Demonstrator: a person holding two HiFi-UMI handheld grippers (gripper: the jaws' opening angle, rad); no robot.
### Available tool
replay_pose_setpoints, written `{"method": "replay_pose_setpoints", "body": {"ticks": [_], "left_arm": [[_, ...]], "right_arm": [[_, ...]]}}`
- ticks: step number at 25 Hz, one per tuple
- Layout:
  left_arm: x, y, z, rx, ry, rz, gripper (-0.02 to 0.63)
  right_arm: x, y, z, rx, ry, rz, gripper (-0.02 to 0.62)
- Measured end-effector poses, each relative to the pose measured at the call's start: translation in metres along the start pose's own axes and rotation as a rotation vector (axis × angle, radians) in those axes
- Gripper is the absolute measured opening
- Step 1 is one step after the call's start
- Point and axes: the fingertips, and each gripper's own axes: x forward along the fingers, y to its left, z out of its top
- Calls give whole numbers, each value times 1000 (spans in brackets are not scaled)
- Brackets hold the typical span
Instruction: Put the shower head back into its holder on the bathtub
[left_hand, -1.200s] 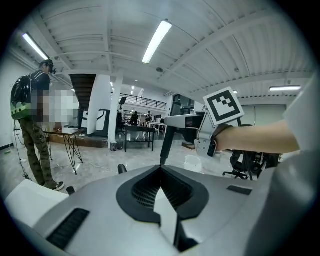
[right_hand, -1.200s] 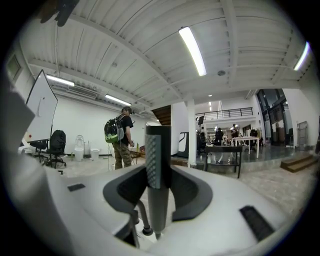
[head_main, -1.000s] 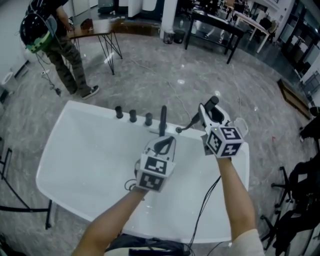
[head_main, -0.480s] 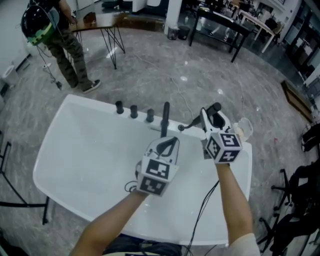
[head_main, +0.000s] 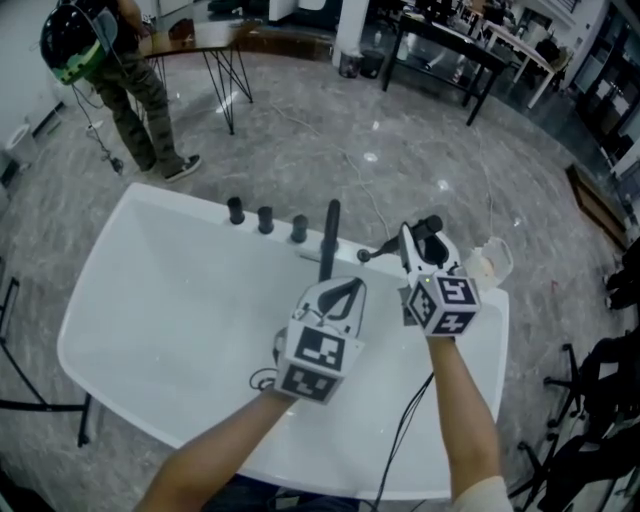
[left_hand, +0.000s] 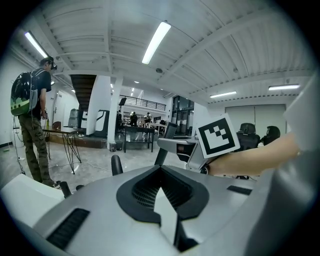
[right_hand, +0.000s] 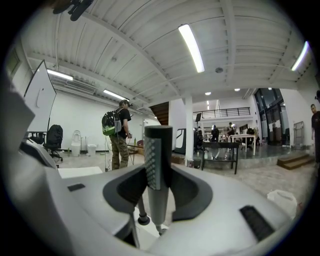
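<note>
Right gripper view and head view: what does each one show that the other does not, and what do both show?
Only the right gripper view shows the ceiling lights and, up close, the nozzle side of the shower head, which stands upright with the jaws of the right gripper closed on it. Only the head view shows the whole bathtub, its three knobs, the spout and the left gripper. Both show the shower head in the right gripper and a person standing on the floor behind the bathtub.
</note>
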Motion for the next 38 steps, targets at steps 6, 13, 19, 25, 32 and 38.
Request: {"method": "replay_pose_setpoints", "body": {"ticks": [6, 13, 19, 25, 32, 38], "left_arm": [[11, -9, -12, -7, 5, 0, 5], [24, -16, -28, -4, 18, -1, 5], [45, -15, -24, 12, -8, -26, 5], [41, -17, -33, -3, 15, -27, 5], [40, -15, -56, -18, 60, -30, 5], [48, -11, -78, -34, 85, -31, 5]], "right_arm": [[2, -5, -19, 8, 5, 0, 149], [6, -8, -41, 12, 22, 2, 149], [20, -19, -46, -8, 17, -17, 149], [26, -8, -59, -13, 39, -5, 149], [35, -1, -93, -11, 80, 0, 149], [46, -6, -110, -27, 100, 4, 149]]}}
